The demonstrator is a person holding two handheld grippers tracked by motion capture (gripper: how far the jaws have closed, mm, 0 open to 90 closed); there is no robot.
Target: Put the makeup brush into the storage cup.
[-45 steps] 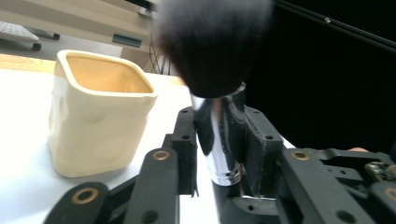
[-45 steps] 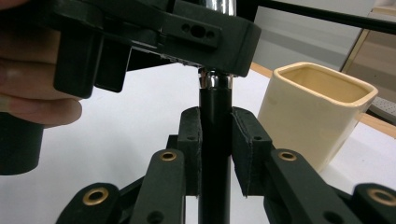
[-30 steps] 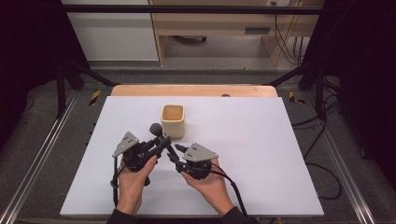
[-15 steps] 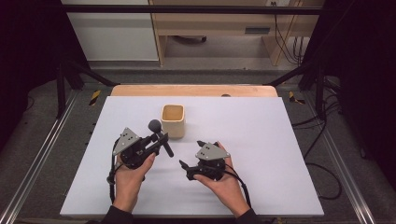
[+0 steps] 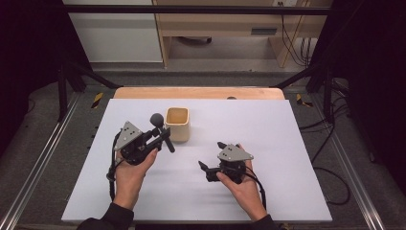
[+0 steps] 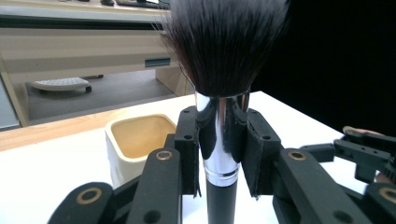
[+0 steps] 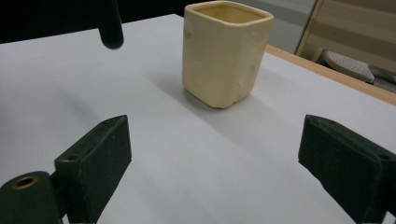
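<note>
A makeup brush (image 5: 163, 134) with a dark bushy head (image 6: 224, 46) and a chrome ferrule is held in my left gripper (image 5: 160, 136), which is shut on the ferrule (image 6: 219, 140). The brush head sits just left of a cream square cup (image 5: 177, 123), and the black handle slants down to the right. My right gripper (image 5: 210, 155) rests low over the white table, right of the brush. Its jaws have just been opening and stand wide apart with nothing between them (image 7: 215, 158). It faces the cup (image 7: 224, 51), and the brush's handle tip (image 7: 109, 25) hangs at upper left.
The white tabletop (image 5: 287, 143) has a wooden strip (image 5: 201, 92) along its far edge. Metal frame rails (image 5: 43, 158) run down both sides, with cables (image 5: 330, 172) on the floor at the right. A desk (image 5: 225, 24) stands beyond the table.
My right gripper has let go of the brush handle, opened wide and drawn off to the right. My left gripper has kept the brush and lifted it a little.
</note>
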